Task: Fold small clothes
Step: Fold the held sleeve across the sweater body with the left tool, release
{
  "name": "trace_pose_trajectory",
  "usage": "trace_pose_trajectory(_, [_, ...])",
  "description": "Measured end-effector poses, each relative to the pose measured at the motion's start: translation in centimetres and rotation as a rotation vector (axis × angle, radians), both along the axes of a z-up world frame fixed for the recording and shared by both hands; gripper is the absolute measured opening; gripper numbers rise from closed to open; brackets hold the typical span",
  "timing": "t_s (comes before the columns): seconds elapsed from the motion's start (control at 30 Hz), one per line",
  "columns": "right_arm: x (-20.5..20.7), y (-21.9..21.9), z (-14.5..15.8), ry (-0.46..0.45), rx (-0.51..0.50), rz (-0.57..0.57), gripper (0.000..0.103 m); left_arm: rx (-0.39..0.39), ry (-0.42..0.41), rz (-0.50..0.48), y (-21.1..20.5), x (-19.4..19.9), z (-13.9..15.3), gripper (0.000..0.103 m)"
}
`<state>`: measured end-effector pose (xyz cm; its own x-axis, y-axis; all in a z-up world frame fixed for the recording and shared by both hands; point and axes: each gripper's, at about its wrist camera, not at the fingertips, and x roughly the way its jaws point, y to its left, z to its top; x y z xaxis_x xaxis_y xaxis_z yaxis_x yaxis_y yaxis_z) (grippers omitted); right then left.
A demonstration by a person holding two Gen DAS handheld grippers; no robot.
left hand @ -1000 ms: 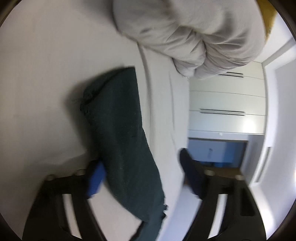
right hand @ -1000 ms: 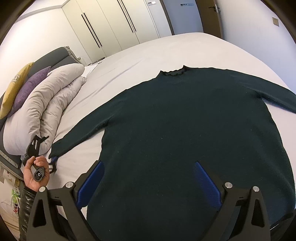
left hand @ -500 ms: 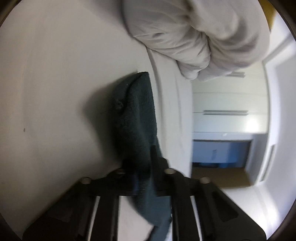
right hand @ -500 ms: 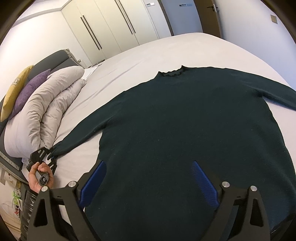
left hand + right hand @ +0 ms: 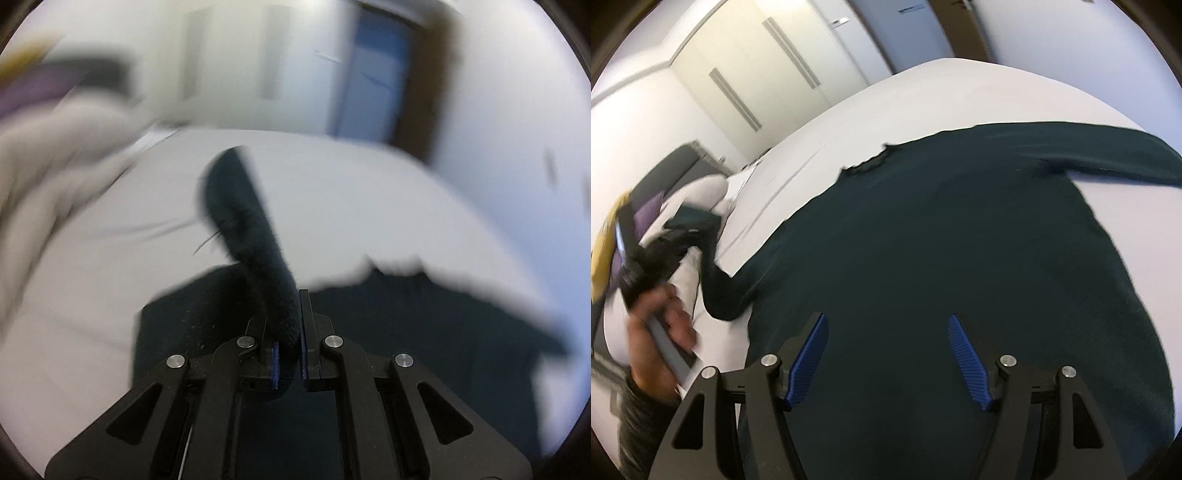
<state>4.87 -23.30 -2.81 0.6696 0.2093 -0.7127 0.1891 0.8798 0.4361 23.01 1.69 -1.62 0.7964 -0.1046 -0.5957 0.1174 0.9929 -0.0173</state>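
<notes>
The sweater (image 5: 942,258) lies flat on the bed (image 5: 923,96), its body spread wide across the middle and its collar toward the bed's far edge. One sleeve runs out flat toward the right edge; the other sleeve (image 5: 251,229) is off the sheet, clamped near its cuff between the pads of the left gripper (image 5: 288,354) and rising ahead of the jaws with the cuff end standing free. In the right wrist view that sleeve bends up from the shoulder near the bed's left edge, beside the duvet (image 5: 44,162) heaped there. The right gripper (image 5: 890,360) hovers low over the hem with its fingers wide apart, holding nothing.

The step in hand looks like carrying the sleeve in across the body. The left view is heavily blurred, which suggests a fast swing — and that is the main risk. The grip sits close to the cuff on thick knit, so a quick arc could let the fabric slide out, or the loose end could flop and land twisted. Pulling too hard would drag the shoulder and ruck the flat body, since nothing pins it down. The hem side could also shift if the open gripper brushes it.
</notes>
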Motion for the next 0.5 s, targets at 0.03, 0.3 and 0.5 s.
trace_pose_trajectory(0.03, [0.5,-1.0,-0.2,0.003,0.014,-0.01,0.071,0.095,0.017,-0.048,-3.1,-0.6,-1.8,0.006])
trace_pose_trajectory(0.3, [8.7,-5.9,-3.5,0.068,0.334,0.092,0.071,0.281,0.066,-0.132,-7.5,-4.6,-10.5,0.006])
trace_pose_trajectory(0.5, [16.4,-1.3,-5.7,0.175,0.51,0.228,0.071,0.26,0.043,-0.112,-7.3,-3.3,-10.3,0.007])
